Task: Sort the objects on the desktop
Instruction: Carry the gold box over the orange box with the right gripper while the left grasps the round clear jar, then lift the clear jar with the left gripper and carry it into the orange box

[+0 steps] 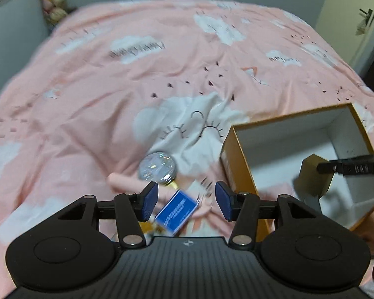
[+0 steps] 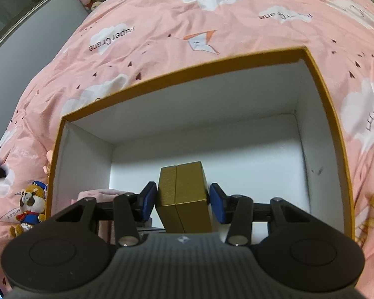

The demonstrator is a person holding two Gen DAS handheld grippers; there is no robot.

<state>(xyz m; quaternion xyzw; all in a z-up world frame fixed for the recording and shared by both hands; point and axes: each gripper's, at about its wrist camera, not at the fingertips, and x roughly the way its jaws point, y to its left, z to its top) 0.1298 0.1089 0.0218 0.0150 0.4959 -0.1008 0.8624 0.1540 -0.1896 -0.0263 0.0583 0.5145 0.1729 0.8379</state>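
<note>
Left tongs spread wide above bed, nothing pinched; blue box lies tilted on pink cover below gap, touching neither pad. Round silver tin just beyond it, pink tube alongside. Right tongs pinching gold box, held inside open orange carton with white lining. Plush toy on bed left of carton.

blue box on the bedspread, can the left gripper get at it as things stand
Probably yes. The left gripper is open and empty, with the blue box lying right below the gap between its pads. Nothing covers the box; the round silver tin sits beyond it.
</note>
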